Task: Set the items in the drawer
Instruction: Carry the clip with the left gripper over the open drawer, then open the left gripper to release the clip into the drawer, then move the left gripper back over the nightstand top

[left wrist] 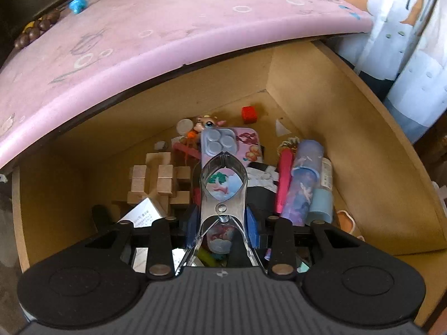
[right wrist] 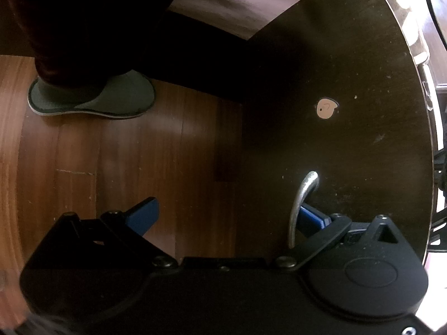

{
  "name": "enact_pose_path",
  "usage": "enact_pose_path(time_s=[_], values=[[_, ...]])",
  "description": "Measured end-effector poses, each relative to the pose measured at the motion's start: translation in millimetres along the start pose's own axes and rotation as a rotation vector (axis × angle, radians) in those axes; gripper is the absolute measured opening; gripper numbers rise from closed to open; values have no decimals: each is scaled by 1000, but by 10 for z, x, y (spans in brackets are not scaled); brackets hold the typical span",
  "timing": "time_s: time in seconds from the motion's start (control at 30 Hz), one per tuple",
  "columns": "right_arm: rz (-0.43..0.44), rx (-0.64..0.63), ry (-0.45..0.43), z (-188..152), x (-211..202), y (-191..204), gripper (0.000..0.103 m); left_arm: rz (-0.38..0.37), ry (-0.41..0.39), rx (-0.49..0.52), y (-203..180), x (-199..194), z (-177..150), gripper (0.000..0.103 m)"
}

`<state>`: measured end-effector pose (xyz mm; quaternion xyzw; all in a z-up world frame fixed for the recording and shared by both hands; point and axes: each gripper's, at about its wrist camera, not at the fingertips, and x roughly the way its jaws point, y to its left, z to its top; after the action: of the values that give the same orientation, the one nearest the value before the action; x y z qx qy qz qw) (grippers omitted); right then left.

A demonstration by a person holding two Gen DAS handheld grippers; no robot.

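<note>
The left hand-held gripper [left wrist: 222,223] is clenched on a shiny metal clamp [left wrist: 223,189], its blue pads pressing the clamp's flared handles. The clamp hangs over the open drawer [left wrist: 349,117], a raw fibreboard box crowded with pale wooden blocks [left wrist: 160,181], a pink phone case [left wrist: 232,143], a red cube [left wrist: 249,114] and patterned tubes [left wrist: 303,181]. A scuffed pink worktop [left wrist: 167,28] overhangs the drawer's back, hiding what lies there. The right hand-held gripper [right wrist: 226,215] is spread open, one finger tucked behind the curved metal handle [right wrist: 300,206] on the dark drawer front [right wrist: 349,83]; a grey slipper [right wrist: 92,97] stands on the wooden floor [right wrist: 111,153].
</note>
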<state>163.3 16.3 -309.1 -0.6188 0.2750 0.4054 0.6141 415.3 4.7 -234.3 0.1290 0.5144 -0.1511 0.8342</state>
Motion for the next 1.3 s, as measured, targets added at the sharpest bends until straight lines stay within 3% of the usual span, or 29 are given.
enact_pose_path(time_s=[0.07, 0.13, 0.17, 0.5, 0.7, 1.03, 1.1, 1.17, 1.3], values=[[0, 3, 2, 5, 1, 0, 103, 19, -10, 0, -7, 0, 8, 36], [-1, 4, 4, 9, 4, 2, 103, 37, -20, 7, -18, -7, 4, 59], [-2, 4, 4, 11, 5, 3, 103, 42, -23, 7, -14, -12, -1, 61], [-3, 8, 7, 19, 9, 16, 103, 38, -21, -8, 19, -50, -24, 61], [-4, 5, 6, 6, 5, 31, 103, -58, -50, -4, -4, -206, -10, 61], [0, -9, -2, 27, 18, 1, 103, -344, -276, -37, 4, -883, 132, 61], [-1, -8, -6, 26, 20, 0, 103, -323, -360, -75, 51, -1010, 163, 61], [-2, -7, -6, 32, 19, -5, 103, -252, -427, -132, 128, -1080, 200, 61], [-2, -1, -5, 55, 7, -21, 103, -121, -496, -256, 364, -1074, 269, 61]])
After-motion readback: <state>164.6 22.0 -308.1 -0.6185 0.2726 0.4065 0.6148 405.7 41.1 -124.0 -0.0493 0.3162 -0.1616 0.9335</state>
